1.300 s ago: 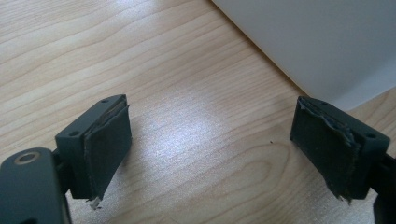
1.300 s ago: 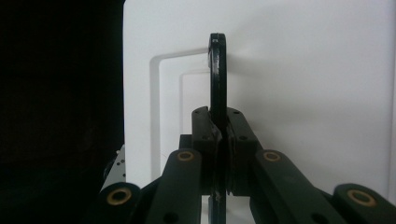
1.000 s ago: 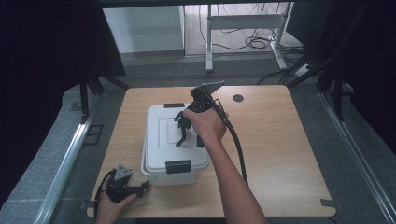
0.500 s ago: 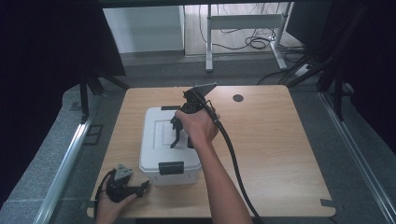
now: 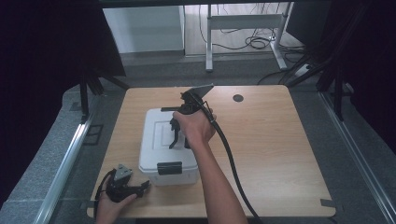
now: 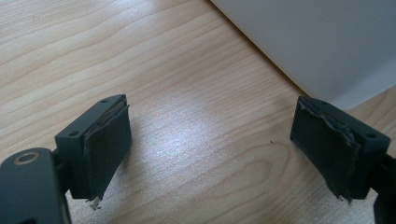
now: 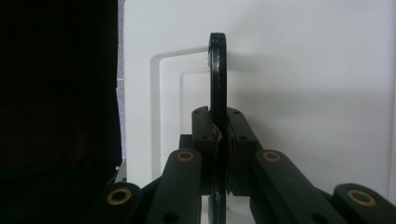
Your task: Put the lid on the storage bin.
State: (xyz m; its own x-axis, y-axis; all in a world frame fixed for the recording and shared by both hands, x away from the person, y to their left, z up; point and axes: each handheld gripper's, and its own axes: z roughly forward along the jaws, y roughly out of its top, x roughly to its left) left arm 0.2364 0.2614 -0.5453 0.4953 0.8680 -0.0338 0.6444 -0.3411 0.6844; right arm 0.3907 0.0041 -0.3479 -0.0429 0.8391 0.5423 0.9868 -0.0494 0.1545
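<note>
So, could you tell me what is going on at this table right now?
A person is working on a white storage box on the wooden table with two handheld grippers. The right gripper is shut on the box's black carrying handle, which stands upright above the lid. The left gripper sits open near the table's front corner, beside the box, holding nothing. The front latch looks closed.

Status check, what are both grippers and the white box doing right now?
Right gripper shut on the black handle of the white box. Left gripper open over bare table beside box. Nothing in the way.
</note>
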